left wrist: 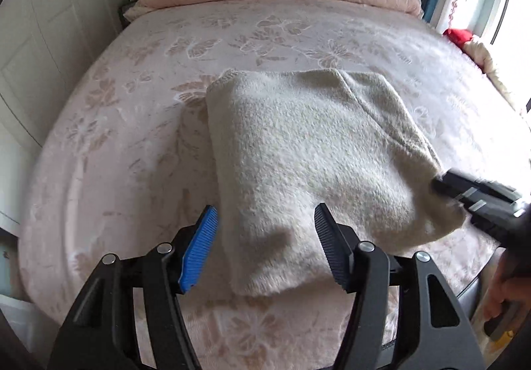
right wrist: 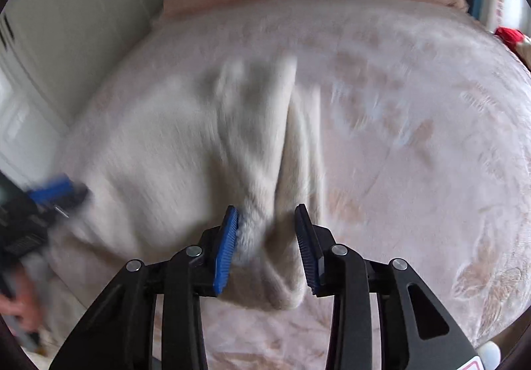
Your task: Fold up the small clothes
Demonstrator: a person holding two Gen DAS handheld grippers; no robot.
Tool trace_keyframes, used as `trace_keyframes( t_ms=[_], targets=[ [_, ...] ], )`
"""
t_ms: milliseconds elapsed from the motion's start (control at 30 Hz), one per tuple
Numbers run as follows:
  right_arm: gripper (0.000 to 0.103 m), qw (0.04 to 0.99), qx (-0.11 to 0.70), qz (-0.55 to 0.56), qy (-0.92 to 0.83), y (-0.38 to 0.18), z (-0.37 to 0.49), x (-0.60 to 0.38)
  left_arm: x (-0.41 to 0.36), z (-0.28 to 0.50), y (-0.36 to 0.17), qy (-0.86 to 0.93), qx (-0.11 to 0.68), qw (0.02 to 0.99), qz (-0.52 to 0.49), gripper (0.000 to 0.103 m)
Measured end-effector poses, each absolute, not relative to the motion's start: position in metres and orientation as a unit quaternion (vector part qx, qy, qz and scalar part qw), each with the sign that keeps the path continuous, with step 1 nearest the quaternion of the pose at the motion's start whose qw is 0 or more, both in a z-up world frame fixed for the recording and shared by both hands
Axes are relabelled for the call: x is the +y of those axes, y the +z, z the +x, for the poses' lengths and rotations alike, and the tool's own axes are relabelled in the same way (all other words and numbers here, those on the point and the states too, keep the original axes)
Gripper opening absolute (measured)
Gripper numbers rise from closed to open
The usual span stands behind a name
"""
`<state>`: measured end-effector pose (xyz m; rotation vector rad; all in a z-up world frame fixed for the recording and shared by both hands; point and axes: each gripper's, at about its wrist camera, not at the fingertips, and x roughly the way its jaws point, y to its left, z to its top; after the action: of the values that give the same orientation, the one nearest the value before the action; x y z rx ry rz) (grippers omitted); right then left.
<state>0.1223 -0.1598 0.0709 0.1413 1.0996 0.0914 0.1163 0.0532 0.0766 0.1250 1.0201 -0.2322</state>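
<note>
Both grippers, left gripper (left wrist: 265, 250) and right gripper (right wrist: 267, 247), straddle the cream garment's (left wrist: 298, 150) edge, fingers spread, unclenched.

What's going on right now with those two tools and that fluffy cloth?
Left tool open over cream garment. Right tool open around its bunched corner. Garment lies on the bed. Nothing in the way.

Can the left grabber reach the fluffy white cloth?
Probably yes. The left hand-held gripper is open, and the cream garment on the bed lies right between its fingers, with nothing blocking.
</note>
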Motion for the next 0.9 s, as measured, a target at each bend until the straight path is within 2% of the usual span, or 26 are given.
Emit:
trace_keyframes(
  t_ms=[67, 200, 233, 300, 333, 467, 633, 900],
  targets=[
    [0.038, 0.858, 0.511, 0.049, 0.033, 0.07, 0.114, -0.156, 0.044, 0.112, 0.078, -0.098, 0.491, 0.863, 0.071, 0.059],
    [0.038, 0.877, 0.472, 0.078, 0.043, 0.117, 0.091, -0.154, 0.037, 0.093, 0.085, -0.089, 0.489, 0.864, 0.08, 0.06],
    [0.04, 0.881, 0.464, 0.08, 0.043, 0.126, 0.082, -0.153, 0.035, 0.089, 0.087, -0.089, 0.486, 0.866, 0.079, 0.064],
    [0.052, 0.894, 0.441, 0.076, 0.029, 0.143, 0.06, -0.152, 0.03, 0.077, 0.091, -0.084, 0.472, 0.874, 0.081, 0.074],
    [0.061, 0.898, 0.434, 0.074, 0.02, 0.146, 0.054, -0.153, 0.027, 0.071, 0.094, -0.08, 0.464, 0.878, 0.084, 0.081],
    [0.072, 0.905, 0.419, 0.077, -0.016, 0.154, 0.025, -0.16, 0.016, 0.049, 0.103, -0.083, 0.435, 0.892, 0.089, 0.086],
    [0.074, 0.904, 0.416, 0.089, -0.041, 0.154, 0.005, -0.17, 0.005, 0.026, 0.107, -0.07, 0.419, 0.902, 0.082, 0.091],
    [0.074, 0.905, 0.416, 0.091, -0.026, 0.157, -0.016, -0.17, 0.0, -0.003, 0.115, -0.052, 0.395, 0.914, 0.071, 0.092]
  ],
)
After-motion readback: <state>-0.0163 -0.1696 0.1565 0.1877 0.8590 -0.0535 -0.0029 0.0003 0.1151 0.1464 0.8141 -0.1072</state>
